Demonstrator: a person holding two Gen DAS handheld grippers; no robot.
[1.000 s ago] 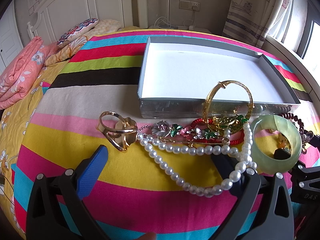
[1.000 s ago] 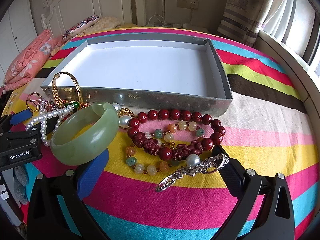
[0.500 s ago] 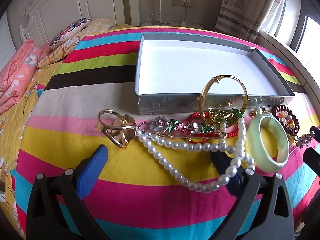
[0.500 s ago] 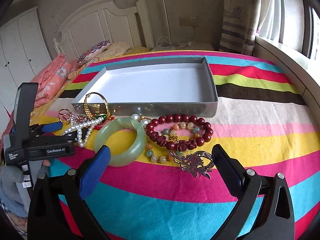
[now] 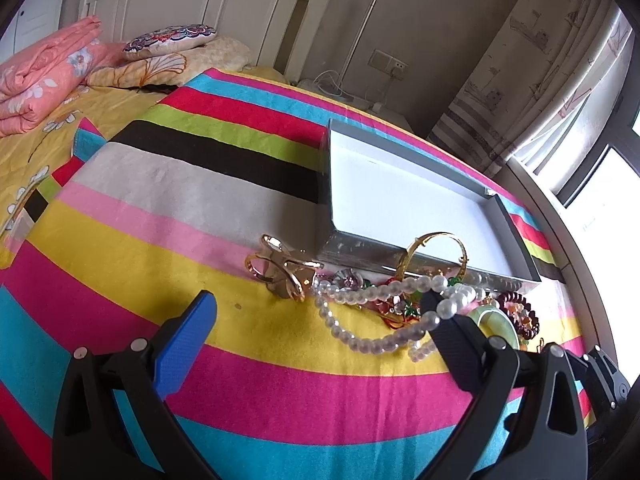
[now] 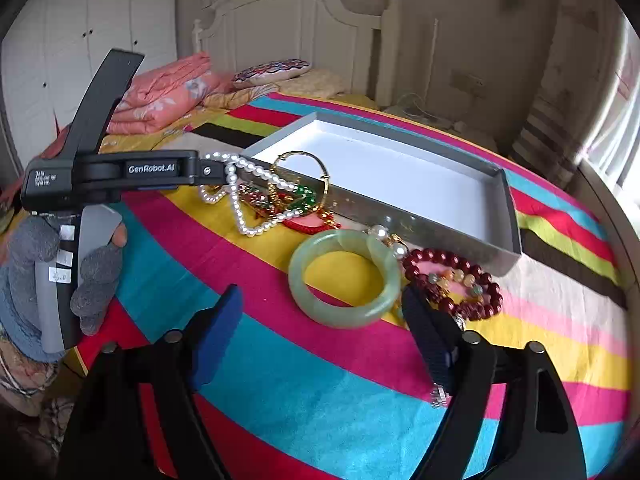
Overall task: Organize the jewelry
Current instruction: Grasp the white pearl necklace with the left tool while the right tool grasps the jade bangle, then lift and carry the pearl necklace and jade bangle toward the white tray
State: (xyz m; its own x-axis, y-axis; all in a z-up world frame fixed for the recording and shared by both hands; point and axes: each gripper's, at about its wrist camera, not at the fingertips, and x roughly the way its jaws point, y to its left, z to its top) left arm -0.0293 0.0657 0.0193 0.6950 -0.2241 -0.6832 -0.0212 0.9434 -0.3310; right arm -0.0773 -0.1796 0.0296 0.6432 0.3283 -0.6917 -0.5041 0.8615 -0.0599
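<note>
My left gripper [image 5: 320,308] is open, and a white pearl necklace [image 5: 380,320] is hooked over the tip of its right finger, not pinched. In the right wrist view the left gripper [image 6: 212,170] holds that pearl necklace [image 6: 248,200] partly lifted. Below it lie a gold bangle [image 6: 300,176] and a tangle of red and green pieces. My right gripper [image 6: 322,296] is closing with nothing between its pads, just short of the jade bangle [image 6: 344,280]. A red bead bracelet [image 6: 452,280] lies by its right finger. The grey box [image 6: 420,224] with a white inside stands behind.
The striped blanket [image 5: 200,208] covers the bed. A gold ring clasp [image 5: 280,268] lies left of the box [image 5: 400,252]. A folded pink quilt [image 6: 160,96] and pillows sit by the headboard. A gloved hand [image 6: 96,272] holds the left gripper. Curtains and a window are at the right.
Both grippers have pulled back, risen a little and rolled. The pearl necklace has been lifted partly off the blanket on my left gripper's right finger. My right gripper's jaws have narrowed.
</note>
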